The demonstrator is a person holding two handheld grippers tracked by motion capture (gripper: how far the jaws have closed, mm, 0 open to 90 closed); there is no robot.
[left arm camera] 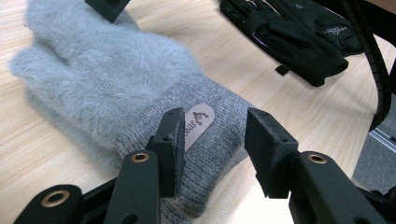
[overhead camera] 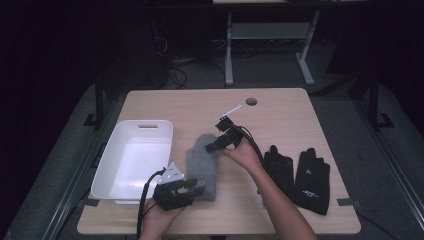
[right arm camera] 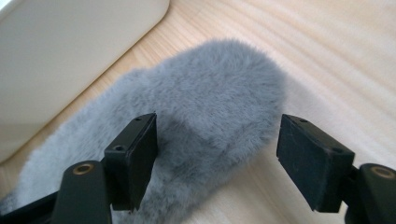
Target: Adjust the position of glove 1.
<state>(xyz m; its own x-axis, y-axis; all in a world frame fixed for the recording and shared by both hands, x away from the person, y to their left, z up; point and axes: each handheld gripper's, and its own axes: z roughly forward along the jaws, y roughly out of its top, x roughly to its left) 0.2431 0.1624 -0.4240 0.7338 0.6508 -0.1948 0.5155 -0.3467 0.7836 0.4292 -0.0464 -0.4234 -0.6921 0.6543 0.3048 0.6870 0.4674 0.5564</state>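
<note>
A fluffy grey mitten lies flat on the wooden table, fingertip end away from me and knitted cuff toward me. My left gripper is at the cuff. In the left gripper view its jaws stand apart over the cuff with its small label, and neither pad presses on it. My right gripper hovers at the mitten's far end. In the right gripper view it is open, with the rounded tip of the mitten lying between and beyond the jaws.
A white plastic bin stands left of the mitten, close to its edge. Two black gloves lie side by side to the right. A round cable hole sits near the table's far edge.
</note>
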